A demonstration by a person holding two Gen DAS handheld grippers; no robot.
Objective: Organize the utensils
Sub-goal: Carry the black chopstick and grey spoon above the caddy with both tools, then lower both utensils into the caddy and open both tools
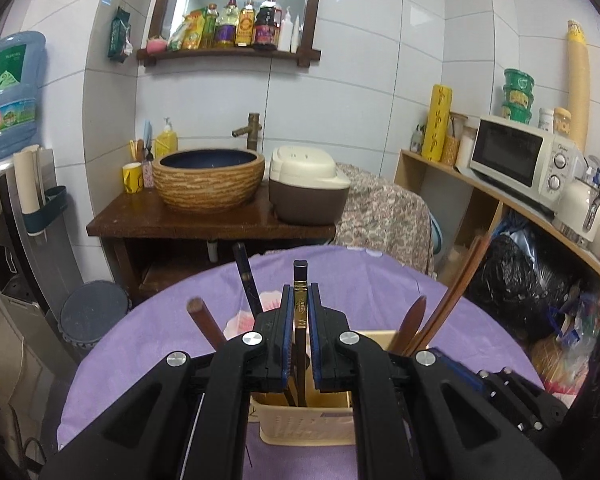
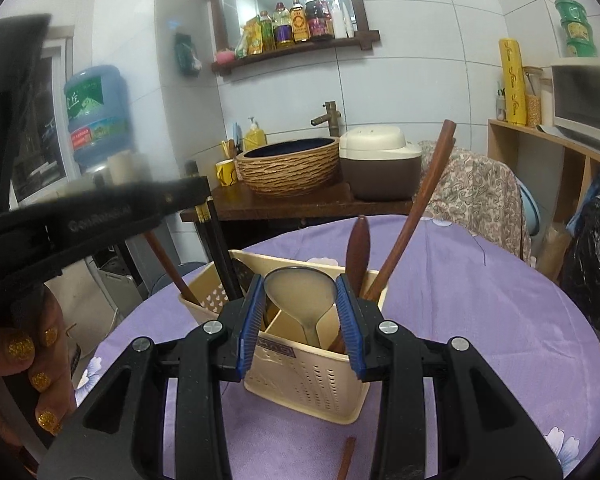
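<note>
A beige perforated utensil holder [image 2: 312,376] stands on the purple-clothed table [image 2: 480,320]. My right gripper [image 2: 300,284] is shut on the bowl of a metal spoon [image 2: 296,300], whose handle points down into a front compartment. My left gripper [image 1: 300,300] is shut on a dark chopstick with a gold band [image 1: 300,276]; it stands upright with its lower end inside the holder [image 1: 300,428]. The right wrist view shows the left gripper [image 2: 188,192] at the holder's far left corner. Wooden spoons and handles [image 2: 358,248] and another dark chopstick [image 1: 244,276] stand in the holder.
A wooden stick [image 2: 346,456] lies on the cloth near the front. Behind the table are a counter with a basin [image 1: 208,180] and a rice cooker [image 1: 306,188]. A shelf with a microwave [image 1: 516,160] runs along the right, a water dispenser [image 1: 8,96] stands left.
</note>
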